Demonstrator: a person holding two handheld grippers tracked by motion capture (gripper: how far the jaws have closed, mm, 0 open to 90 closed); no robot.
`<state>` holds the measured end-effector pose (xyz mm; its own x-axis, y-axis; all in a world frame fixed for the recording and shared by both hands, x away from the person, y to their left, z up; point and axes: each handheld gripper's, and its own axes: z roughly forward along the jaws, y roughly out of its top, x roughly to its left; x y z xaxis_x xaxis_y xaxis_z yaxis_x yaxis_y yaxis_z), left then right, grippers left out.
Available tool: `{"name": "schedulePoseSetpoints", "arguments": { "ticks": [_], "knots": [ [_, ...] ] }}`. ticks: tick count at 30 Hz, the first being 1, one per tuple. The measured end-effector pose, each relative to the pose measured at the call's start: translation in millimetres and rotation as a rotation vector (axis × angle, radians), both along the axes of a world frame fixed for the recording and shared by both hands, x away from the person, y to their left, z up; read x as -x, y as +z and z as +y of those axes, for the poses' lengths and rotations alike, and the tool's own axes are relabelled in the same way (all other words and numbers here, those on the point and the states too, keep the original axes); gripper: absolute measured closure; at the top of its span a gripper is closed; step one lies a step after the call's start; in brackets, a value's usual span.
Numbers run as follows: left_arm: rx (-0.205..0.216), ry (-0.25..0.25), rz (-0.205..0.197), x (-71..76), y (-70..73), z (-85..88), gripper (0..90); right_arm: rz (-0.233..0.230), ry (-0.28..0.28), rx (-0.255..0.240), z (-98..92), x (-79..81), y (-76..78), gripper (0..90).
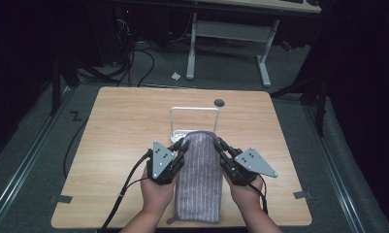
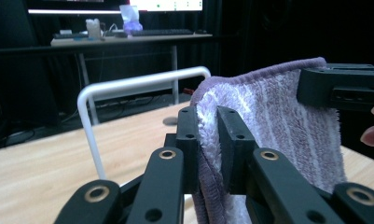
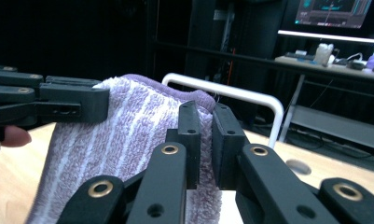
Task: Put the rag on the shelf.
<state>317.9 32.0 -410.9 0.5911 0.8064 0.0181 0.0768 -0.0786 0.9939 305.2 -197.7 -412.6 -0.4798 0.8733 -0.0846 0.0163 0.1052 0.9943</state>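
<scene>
A purple striped towel [image 1: 200, 174] lies lengthwise on the wooden table, its far end lifted off the surface. My left gripper [image 1: 184, 144] is shut on the towel's [image 2: 287, 121] far left corner, and the right gripper [image 1: 218, 143] is shut on the towel's [image 3: 124, 135] far right corner. Just beyond the raised edge stands a white wire rack [image 1: 194, 121] with a rounded top bar [image 2: 142, 84]. In the right gripper view the bar [image 3: 240, 95] sits close behind the towel's edge. The towel's near end rests at the table's front edge.
The wooden table [image 1: 124, 126] has a round cable hole [image 1: 219, 103] behind the rack. A white-legged desk [image 1: 231, 34] stands on the floor beyond. Black cables trail from the left gripper off the front edge [image 1: 121, 194].
</scene>
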Motion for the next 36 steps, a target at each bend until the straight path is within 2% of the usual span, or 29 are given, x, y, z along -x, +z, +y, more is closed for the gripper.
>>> {"name": "schedulePoseSetpoints", "arguments": {
  "ticks": [5,6,8,11,16,21,31,34,36],
  "knots": [
    [0.003,0.002,-0.017,-4.6,11.9,-1.3,79.7,-0.013,-0.005,-0.025,-1.5,-5.0,12.0,84.0],
    [-0.005,0.002,-0.027,-8.0,15.8,-3.2,79.8,-0.024,-0.003,-0.038,-2.8,-8.2,19.5,84.1],
    [-0.018,0.004,-0.036,-10.7,19.2,-3.9,79.8,-0.036,-0.006,-0.037,-3.3,-10.2,24.1,84.1],
    [-0.001,0.009,-0.045,-14.8,26.1,-3.9,79.8,-0.047,-0.01,-0.043,-4.5,-13.5,30.9,84.1],
    [0.0,0.023,-0.072,-22.5,36.7,-4.3,79.9,-0.071,-0.017,-0.047,-6.0,-21.5,41.7,84.1],
    [-0.006,0.036,-0.082,-32.6,45.6,-4.0,80.0,-0.072,-0.026,-0.078,-9.0,-30.8,50.9,84.1],
    [-0.041,0.069,-0.116,-55.9,61.9,-6.5,80.5,-0.076,-0.042,-0.076,-9.4,-47.7,65.7,84.1],
    [-0.003,0.044,-0.094,-61.9,68.3,-5.3,80.8,-0.075,-0.056,-0.081,-10.0,-55.3,70.5,84.1],
    [-0.011,0.049,-0.11,-64.0,72.2,-5.8,80.8,-0.072,-0.058,-0.088,-10.7,-59.9,73.4,84.2]
  ]
}}
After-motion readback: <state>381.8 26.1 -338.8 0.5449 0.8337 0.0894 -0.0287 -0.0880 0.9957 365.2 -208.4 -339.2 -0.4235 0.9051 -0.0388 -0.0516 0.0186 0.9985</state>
